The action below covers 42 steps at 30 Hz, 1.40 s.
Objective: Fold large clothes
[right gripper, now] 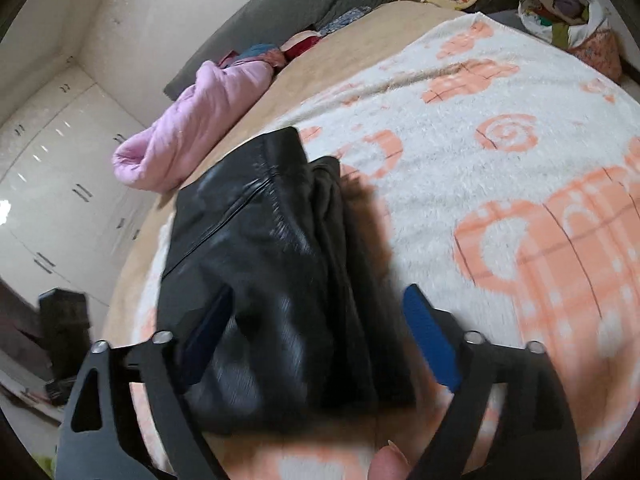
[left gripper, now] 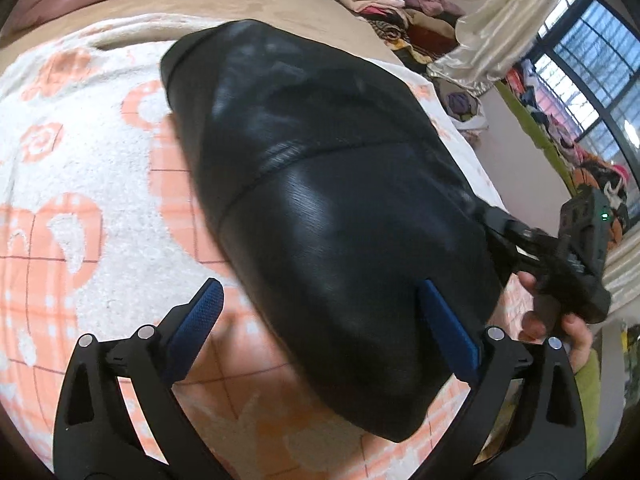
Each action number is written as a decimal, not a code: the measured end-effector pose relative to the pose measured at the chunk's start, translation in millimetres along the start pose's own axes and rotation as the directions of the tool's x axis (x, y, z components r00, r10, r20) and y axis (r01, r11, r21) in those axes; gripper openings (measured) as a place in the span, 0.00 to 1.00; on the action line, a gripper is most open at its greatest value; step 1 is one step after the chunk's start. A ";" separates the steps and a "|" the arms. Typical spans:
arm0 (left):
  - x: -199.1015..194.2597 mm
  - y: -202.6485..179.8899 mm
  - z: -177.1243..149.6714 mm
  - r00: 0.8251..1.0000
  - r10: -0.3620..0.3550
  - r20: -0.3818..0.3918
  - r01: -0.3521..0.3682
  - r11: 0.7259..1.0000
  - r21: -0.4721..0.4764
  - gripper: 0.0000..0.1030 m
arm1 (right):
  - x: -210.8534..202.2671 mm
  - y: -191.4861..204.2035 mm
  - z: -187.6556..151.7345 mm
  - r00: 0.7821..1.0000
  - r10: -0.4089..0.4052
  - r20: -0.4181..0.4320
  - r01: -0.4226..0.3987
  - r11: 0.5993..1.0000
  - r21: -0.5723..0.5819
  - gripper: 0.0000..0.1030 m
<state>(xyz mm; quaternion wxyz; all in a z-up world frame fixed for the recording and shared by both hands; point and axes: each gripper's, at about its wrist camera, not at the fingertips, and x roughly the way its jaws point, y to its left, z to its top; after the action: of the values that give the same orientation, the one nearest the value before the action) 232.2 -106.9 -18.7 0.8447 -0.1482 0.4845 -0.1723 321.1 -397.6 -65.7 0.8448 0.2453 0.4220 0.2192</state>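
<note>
Bedroom, bed (left gripper: 280, 4) covered by white-and-orange fleece blanket (left gripper: 80, 152). Black leather-look garment (left gripper: 320, 184) lies folded into a compact bundle on the blanket, glossy, seam across its top. Left hand-held gripper (left gripper: 320, 328) wide open, holding nothing; right hand-held gripper (right gripper: 320, 328) likewise open, garment between its fingers but unpinched. Judgement: square the edges, press flat before any next fold.

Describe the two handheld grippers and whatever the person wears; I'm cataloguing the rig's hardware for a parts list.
Both the left gripper and the right gripper have black, cut-out linkage arms with silver pivot pins and blue textured fingers. Seen from the left wrist, the right gripper's boxy black body shows a small green light. The hand holding it wears a yellow-green sleeve.
</note>
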 end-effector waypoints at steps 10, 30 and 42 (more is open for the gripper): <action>9.1 -13.0 -9.3 1.000 0.005 -0.021 -0.004 0.999 0.035 0.90 | 23.6 -19.3 -15.7 0.989 0.036 -0.143 -0.022 0.995 0.102 0.49; -16.1 11.5 -3.8 0.986 0.160 0.035 -0.163 0.982 0.095 0.91 | 18.0 31.1 -78.3 0.996 -0.046 -0.074 0.055 0.991 0.120 0.74; -29.6 -0.9 -4.2 0.982 0.172 0.072 -0.181 0.975 0.133 0.91 | -25.1 36.6 -13.1 0.993 -0.083 0.088 0.078 0.995 0.064 0.70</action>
<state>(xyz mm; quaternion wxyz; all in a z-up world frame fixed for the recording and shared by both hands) 214.5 -95.2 2.4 0.8791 -0.0506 0.4571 -0.1252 290.7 -380.4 -35.4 0.8634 0.2634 0.3992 0.1605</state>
